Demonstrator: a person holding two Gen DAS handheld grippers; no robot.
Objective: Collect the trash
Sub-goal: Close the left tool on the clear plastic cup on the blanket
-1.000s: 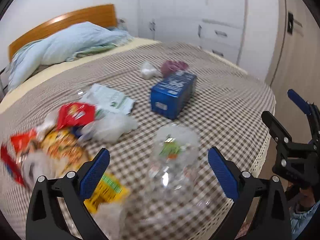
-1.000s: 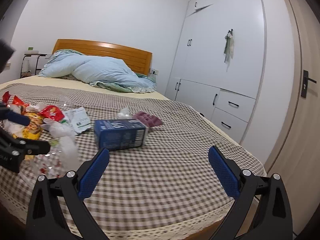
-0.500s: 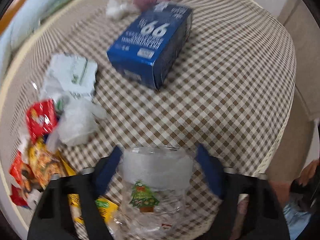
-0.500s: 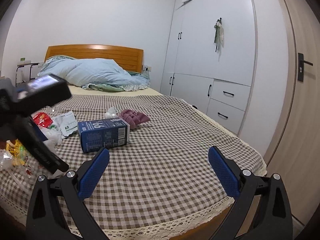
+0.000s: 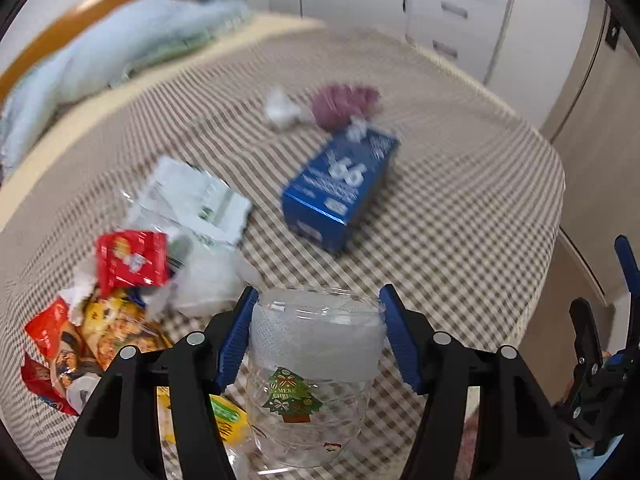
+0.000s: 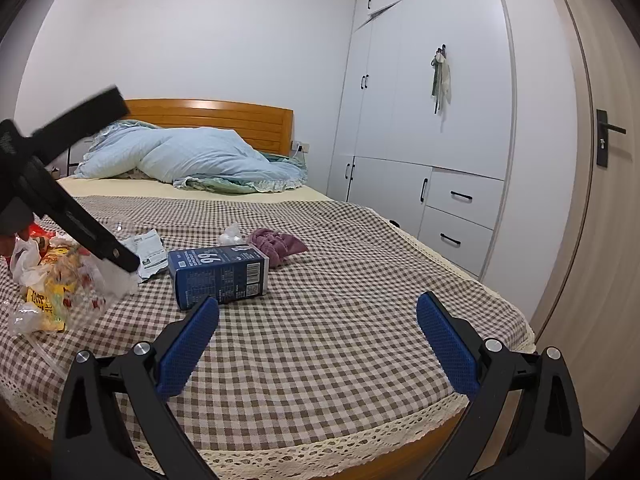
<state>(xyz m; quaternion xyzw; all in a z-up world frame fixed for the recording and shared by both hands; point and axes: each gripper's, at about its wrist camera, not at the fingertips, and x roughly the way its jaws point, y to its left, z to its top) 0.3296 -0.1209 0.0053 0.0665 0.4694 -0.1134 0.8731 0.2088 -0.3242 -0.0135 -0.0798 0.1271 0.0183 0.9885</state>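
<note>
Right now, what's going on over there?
Left tool just closed on clear plastic jar. Right tool open, empty. Blue carton, wrappers remain on bed.

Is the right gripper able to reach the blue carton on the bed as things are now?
Probably yes. The right gripper is open and empty, and the blue carton lies just ahead of it on bare checked bedspread. Nothing stands between them; the left gripper, shut on the clear plastic jar, is off to the side.
</note>
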